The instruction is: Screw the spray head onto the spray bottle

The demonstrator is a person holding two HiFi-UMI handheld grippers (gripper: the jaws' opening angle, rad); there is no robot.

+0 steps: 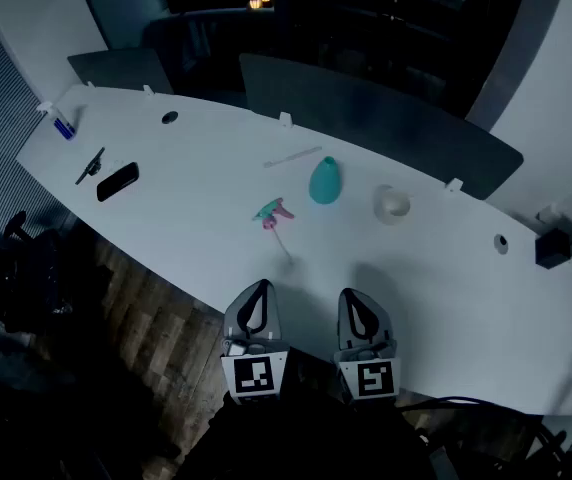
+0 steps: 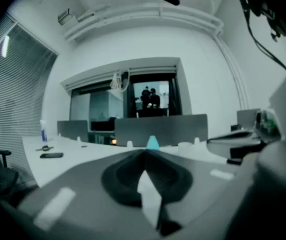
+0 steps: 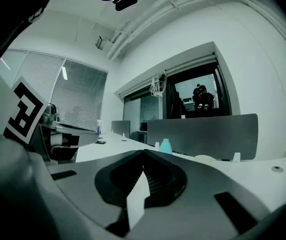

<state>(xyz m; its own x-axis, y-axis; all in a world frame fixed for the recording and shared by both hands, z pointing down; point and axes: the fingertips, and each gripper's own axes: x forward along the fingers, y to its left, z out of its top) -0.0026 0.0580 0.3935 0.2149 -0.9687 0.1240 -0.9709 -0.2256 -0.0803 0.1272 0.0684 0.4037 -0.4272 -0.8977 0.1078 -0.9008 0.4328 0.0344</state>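
Here | left tongs closed, empty | right tongs closed, empty, side by side

Worktop middle: spray bottle stands; spray head lies near, left and in front.
Right of bottle: roll.
Far left: phone.
Near edge: left claw, right claw, side by side.

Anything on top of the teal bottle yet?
Nothing: the teal bottle has a bare neck. The spray head lies on the table beside it, apart. What's inside the bottle can't be seen.
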